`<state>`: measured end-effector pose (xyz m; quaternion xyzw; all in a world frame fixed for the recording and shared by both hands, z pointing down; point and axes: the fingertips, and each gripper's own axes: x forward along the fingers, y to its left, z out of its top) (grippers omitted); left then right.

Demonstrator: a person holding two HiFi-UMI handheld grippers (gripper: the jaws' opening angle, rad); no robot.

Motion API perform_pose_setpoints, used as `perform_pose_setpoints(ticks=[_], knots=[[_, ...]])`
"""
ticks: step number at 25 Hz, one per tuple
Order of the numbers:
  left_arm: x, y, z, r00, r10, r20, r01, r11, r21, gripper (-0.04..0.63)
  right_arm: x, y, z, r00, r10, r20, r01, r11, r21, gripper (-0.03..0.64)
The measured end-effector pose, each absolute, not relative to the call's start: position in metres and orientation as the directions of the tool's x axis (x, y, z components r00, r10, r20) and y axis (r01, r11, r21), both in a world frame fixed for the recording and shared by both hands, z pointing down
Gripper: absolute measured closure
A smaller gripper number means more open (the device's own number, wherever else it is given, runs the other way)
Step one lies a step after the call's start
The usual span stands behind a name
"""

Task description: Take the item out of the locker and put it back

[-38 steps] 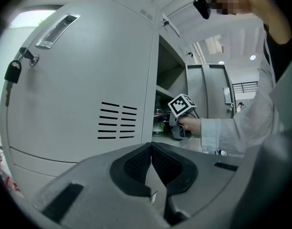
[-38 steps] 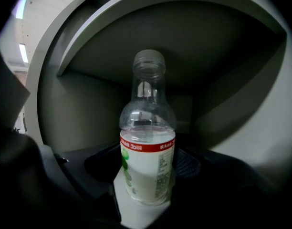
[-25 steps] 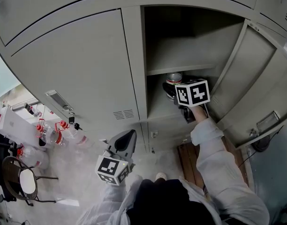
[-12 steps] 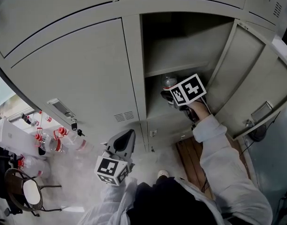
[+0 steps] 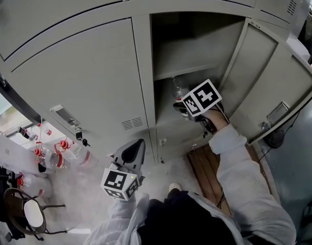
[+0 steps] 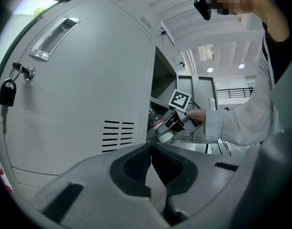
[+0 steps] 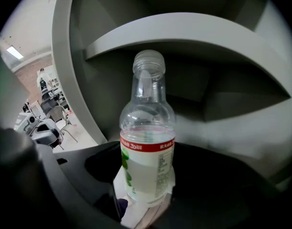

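Bottle (image 5: 179, 92) first, head view: it's just right of centre, at the mouth of the open locker (image 5: 144, 75), right under the shelf (image 5: 189, 69), and it leans with its neck toward the upper left. Right claw (image 5: 182, 107) is pinching it low on the body. Left claw (image 5: 134, 152) hangs at lower centre, well apart from all that. My worry from this angle is that the top is close under the shelf edge. Any lift while it passes there could knock it and twist the bottle in the grip. The open door (image 5: 258, 80) on the right is near the arm too, so an elbow bump could swing it.

Left claw view: left claw (image 6: 151, 162) at the bottom is pressed together with nothing in it. Mid-frame, the bottle (image 6: 160, 125) shows tilted at the locker's front edge, held by the right claw (image 6: 173, 124). If it slips, I'd guess it goes straight to the floor, and the spare claw looks too far off to help.

Right claw view: bottle (image 7: 147, 142) fills the middle, with the right claw (image 7: 146, 197) clamped on the labelled lower part and the shelf (image 7: 184, 32) arcing across the top. There's a good bit of liquid in it and the hold is low. With the tilt, the weight above the pads could make it tip or slide on the smooth plastic. Squeezing harder might just dent it.
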<state>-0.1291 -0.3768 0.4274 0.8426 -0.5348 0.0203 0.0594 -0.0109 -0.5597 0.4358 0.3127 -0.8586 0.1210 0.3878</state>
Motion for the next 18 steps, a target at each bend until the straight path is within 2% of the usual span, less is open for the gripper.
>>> perform_pose_setpoints(ticks=[10,18], knots=[[-0.124,-0.365,0.428,0.464,-0.881,0.096,-0.885,-0.457,0.087,0.588,0.011,-0.526,0.463,-0.444,-0.423,0.79,-0.652,0.758,0.039,0.31],[-0.123,-0.353,0.436,0.483,-0.867,0.121,-0.875,-0.475,0.092,0.588,0.02,-0.505,0.477,-0.467,-0.474,0.746,-0.701,0.713,0.014,0.31]])
